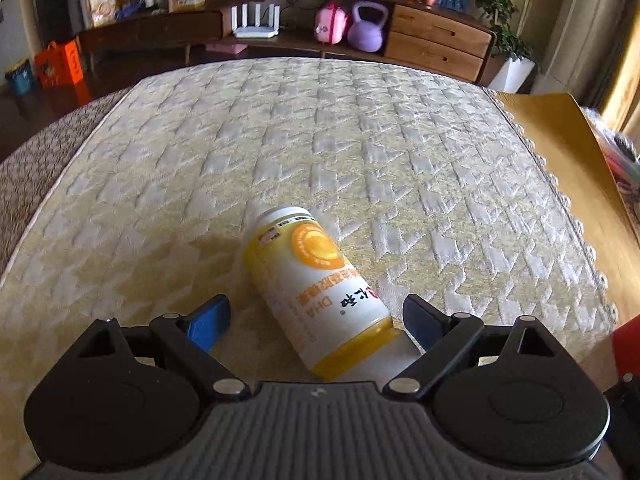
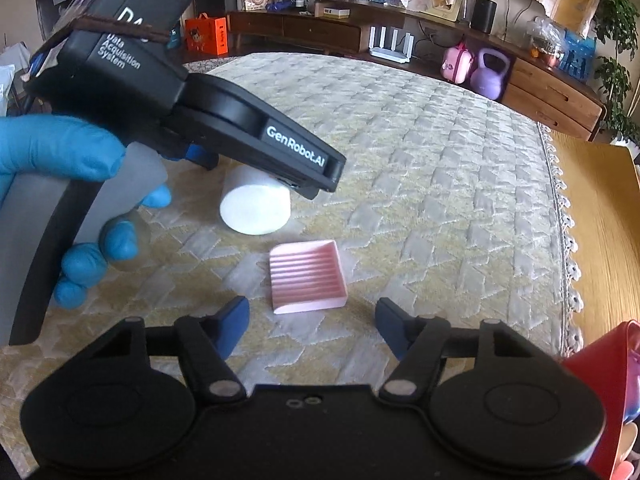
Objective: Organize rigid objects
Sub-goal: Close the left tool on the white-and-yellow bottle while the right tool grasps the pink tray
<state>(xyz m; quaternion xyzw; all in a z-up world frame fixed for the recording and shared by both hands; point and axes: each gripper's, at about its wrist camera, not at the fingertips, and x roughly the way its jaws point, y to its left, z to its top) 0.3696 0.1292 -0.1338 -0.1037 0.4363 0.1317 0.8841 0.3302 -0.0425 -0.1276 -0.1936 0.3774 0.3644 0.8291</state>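
My left gripper [image 1: 316, 322] stands spread around the lying white-yellow plastic bottle [image 1: 316, 288]; my right gripper [image 2: 312, 326] is spread before the pink ribbed tray [image 2: 307, 278]

Count on the quilted bench [image 1: 360, 128]: one yellow-and-white bottle [image 1: 316, 292], lying on its side; one pink ribbed tray [image 2: 307, 278], just beside the bottle's white end. Handheld tools: two, left tool [image 1: 316, 322] and right tool [image 2: 312, 320]. On the sideboard beyond the bottle: one purple kettlebell [image 1: 367, 28], one white router [image 1: 256, 22].
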